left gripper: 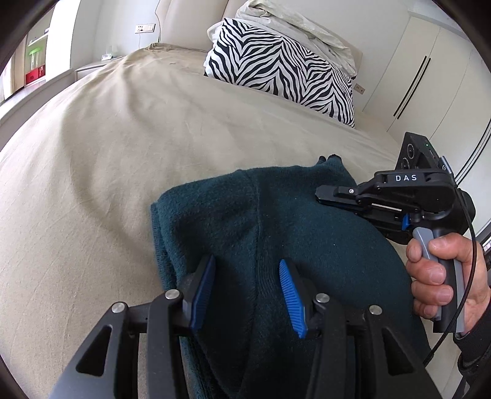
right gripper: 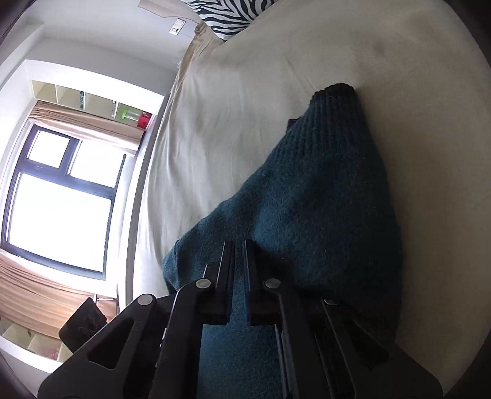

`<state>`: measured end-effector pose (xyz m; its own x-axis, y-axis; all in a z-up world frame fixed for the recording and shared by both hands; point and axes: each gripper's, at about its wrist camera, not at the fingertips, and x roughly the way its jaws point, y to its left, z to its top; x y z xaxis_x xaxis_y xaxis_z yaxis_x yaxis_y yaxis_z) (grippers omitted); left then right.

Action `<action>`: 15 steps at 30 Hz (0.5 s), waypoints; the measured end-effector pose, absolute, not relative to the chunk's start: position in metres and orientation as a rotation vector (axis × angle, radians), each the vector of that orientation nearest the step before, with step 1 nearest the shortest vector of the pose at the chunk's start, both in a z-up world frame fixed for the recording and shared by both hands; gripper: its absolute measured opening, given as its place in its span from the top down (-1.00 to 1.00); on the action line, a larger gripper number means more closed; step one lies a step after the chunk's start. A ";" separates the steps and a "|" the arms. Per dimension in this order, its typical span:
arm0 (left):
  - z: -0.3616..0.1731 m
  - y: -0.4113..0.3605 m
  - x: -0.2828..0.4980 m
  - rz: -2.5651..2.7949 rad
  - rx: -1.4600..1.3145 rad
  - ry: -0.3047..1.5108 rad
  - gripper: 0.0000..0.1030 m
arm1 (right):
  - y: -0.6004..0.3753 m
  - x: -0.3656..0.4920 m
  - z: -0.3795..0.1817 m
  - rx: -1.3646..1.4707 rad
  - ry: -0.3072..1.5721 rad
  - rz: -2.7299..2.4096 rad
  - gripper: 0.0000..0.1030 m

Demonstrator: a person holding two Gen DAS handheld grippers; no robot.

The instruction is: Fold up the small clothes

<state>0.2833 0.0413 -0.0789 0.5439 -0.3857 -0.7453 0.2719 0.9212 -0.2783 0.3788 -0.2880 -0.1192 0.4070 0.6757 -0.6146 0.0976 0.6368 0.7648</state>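
A dark teal fleece garment (left gripper: 245, 208) lies folded on the beige bed (left gripper: 107, 153). My left gripper (left gripper: 247, 267) hovers over its near part, blue pads (left gripper: 202, 291) apart and open, with the fabric lying under and between them. My right gripper (left gripper: 319, 195), held by a hand (left gripper: 435, 270), reaches in from the right with its jaws shut and its tip over the garment's right side. In the right wrist view the shut right gripper (right gripper: 237, 244) sits low over the teal garment (right gripper: 322, 190), whose ribbed cuff (right gripper: 337, 101) points away. I see no cloth pinched there.
A zebra-print pillow (left gripper: 276, 64) and crumpled pale bedding (left gripper: 300, 24) lie at the head of the bed. White wardrobe doors (left gripper: 429, 76) stand to the right. The right wrist view shows the bed sheet (right gripper: 230, 107), a window (right gripper: 61, 199) and shelving beyond the bed's edge.
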 end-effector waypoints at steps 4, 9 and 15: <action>-0.079 0.041 0.282 -0.393 -0.131 0.910 0.08 | -0.298 0.377 -0.123 0.870 1.105 0.424 1.00; -0.079 0.042 0.282 -0.394 -0.128 0.909 0.09 | -0.293 0.342 -0.086 0.897 1.012 0.538 0.59; -0.079 0.040 0.280 -0.384 -0.114 0.908 0.08 | -0.285 0.294 -0.095 0.778 0.936 0.625 0.14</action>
<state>0.2804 0.0400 -0.0793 0.5524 -0.3719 -0.7460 0.2769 0.9260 -0.2565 0.2936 -0.2855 -0.0947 0.4594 0.7580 -0.4630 -0.1364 0.5753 0.8065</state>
